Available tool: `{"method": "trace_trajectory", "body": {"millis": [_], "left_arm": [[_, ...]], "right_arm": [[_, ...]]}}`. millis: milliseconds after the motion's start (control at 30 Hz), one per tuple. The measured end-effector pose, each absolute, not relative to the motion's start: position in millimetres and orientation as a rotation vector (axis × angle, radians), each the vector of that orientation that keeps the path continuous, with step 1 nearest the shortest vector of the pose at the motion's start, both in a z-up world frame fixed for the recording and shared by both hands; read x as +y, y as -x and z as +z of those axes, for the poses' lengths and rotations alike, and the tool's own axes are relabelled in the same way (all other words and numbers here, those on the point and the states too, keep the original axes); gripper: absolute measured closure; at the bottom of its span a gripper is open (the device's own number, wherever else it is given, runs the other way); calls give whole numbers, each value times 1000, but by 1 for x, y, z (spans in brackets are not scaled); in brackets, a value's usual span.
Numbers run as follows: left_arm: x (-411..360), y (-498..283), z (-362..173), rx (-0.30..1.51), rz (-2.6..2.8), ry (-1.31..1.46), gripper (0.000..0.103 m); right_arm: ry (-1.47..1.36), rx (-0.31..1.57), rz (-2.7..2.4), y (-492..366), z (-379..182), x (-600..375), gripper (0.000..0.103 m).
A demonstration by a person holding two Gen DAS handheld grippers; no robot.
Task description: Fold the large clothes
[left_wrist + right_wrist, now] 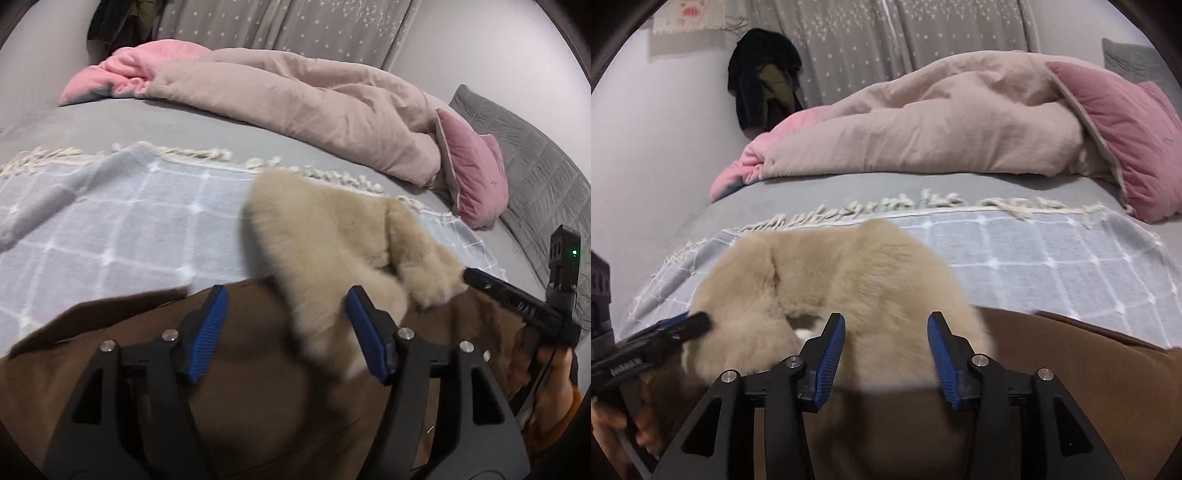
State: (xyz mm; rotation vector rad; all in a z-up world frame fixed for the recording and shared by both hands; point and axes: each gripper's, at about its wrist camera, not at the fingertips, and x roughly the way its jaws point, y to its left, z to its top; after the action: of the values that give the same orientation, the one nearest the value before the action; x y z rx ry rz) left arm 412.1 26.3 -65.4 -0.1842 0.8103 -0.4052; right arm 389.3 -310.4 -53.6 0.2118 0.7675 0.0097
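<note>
A brown coat (258, 369) with a beige fur collar (325, 236) lies on a blue checked blanket (110, 221) on the bed. My left gripper (286, 328) is open above the brown fabric, its right pad beside the fur. My right gripper (886, 350) is open over the fur collar (849, 280) and the brown coat (1071, 369). In the left wrist view the right gripper (465, 275) comes in from the right with its tip against the fur. In the right wrist view the left gripper (698, 321) touches the fur at the left.
A beige and pink duvet (295, 96) is heaped at the far side of the bed, with a pink cushion (472, 173) and a grey pillow (535, 173) at the right. Grey starred curtains (886, 48) hang behind. Dark clothes (764, 74) hang by the wall.
</note>
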Motion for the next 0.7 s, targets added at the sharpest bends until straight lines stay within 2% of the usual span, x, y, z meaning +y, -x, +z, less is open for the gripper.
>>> {"method": "trace_trajectory", "body": {"millis": [67, 100, 133, 200, 267, 333, 467, 567, 700], "left_arm": [[51, -418, -85, 868, -275, 125, 34], [60, -424, -99, 887, -234, 83, 39], [70, -428, -104, 889, -272, 128, 39], [71, -434, -95, 892, -242, 139, 41], [62, -438, -88, 940, -218, 82, 41], [61, -428, -76, 964, -194, 65, 39], [93, -386, -57, 947, -182, 146, 25], [116, -355, -60, 993, -153, 209, 25], [149, -301, -59, 1028, -81, 205, 25]], "right_arm": [[-230, 801, -41, -379, -64, -339, 56], [-223, 806, -101, -376, -74, -360, 56], [-208, 814, -156, -376, -82, -373, 56], [-346, 860, -201, -380, -103, -413, 58], [-429, 838, -232, -374, -91, -428, 60], [-360, 853, -253, -370, -77, -419, 58], [-275, 839, -195, -332, -47, -401, 55], [-318, 840, -186, -297, -42, -398, 50], [-392, 886, -168, -249, -44, -400, 47]]}}
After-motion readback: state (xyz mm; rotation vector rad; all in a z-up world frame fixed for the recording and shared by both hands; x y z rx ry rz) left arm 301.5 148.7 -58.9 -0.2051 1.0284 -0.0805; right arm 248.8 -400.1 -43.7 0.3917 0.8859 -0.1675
